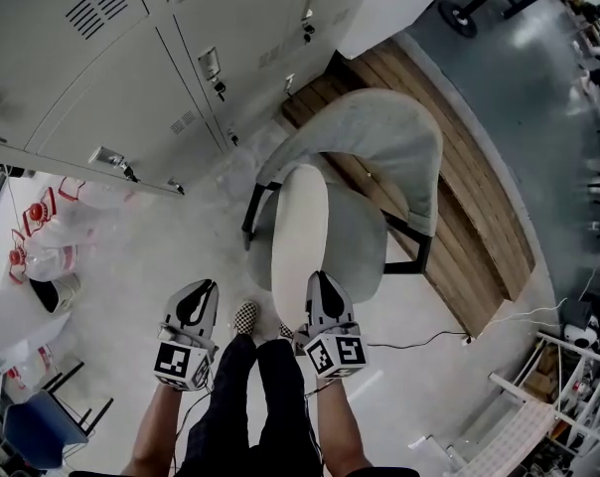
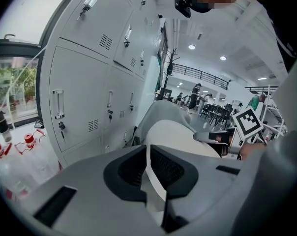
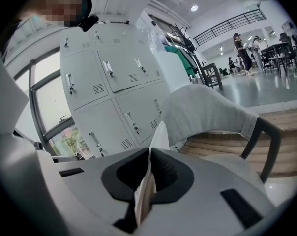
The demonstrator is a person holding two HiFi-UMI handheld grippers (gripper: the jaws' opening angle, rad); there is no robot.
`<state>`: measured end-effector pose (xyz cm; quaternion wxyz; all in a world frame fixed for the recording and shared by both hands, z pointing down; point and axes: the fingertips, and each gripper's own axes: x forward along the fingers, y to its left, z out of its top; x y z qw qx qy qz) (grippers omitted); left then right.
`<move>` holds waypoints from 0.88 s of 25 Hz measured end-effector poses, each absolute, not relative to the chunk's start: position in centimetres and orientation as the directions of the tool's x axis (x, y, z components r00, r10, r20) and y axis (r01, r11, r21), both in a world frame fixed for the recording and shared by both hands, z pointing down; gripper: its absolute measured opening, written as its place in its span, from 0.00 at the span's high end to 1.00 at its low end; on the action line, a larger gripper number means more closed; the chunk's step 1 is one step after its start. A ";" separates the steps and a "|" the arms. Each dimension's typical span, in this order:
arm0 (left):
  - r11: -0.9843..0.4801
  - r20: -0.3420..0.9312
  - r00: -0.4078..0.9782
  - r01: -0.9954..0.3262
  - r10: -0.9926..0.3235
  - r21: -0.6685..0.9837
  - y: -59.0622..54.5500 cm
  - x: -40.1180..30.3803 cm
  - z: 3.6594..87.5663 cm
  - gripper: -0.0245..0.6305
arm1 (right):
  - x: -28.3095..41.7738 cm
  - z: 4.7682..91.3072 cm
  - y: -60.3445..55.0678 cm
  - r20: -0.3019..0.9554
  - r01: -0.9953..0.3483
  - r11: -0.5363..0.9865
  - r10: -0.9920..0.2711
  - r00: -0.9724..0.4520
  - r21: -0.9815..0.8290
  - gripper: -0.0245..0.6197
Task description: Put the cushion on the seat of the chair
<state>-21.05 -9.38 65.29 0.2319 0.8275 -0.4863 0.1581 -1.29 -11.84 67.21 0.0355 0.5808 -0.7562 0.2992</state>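
A white oval cushion [image 1: 300, 232] hangs tilted over the front of the grey seat [image 1: 365, 241] of a chair with a curved grey back [image 1: 379, 137]. My right gripper [image 1: 320, 281] is shut on the cushion's near edge, and the white edge [image 3: 161, 132] shows pinched between its jaws [image 3: 149, 156]. My left gripper [image 1: 203, 288] sits to the cushion's left in the head view. Its own view shows a white strip of the cushion [image 2: 178, 136] clamped between its jaws [image 2: 147, 154]. The chair's back [image 3: 207, 107] rises just beyond.
Grey lockers [image 1: 131, 58] stand behind and left of the chair. A wooden platform [image 1: 479, 197] runs along its right, with a cable [image 1: 429, 341] on the floor. My legs and a checked shoe [image 1: 245, 316] are between the grippers. Bags and bottles [image 1: 52, 227] lie far left.
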 end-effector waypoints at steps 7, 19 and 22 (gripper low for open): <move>-0.436 0.496 0.497 -0.867 -0.712 0.242 -9.7 -19.7 66.1 0.90 | 1.6 68.2 -11.9 0.422 -0.921 0.104 -0.865 -0.270 -0.375 0.90; -0.451 0.505 0.517 -0.854 -0.691 0.259 -10.5 -16.7 66.9 0.90 | 7.2 70.9 -11.8 0.472 -0.943 0.039 -0.859 -0.201 -0.330 0.90; -0.454 0.508 0.519 -0.853 -0.687 0.257 -10.7 -16.0 67.2 0.90 | 8.1 71.5 -11.7 0.483 -0.945 0.038 -0.852 -0.200 -0.324 0.90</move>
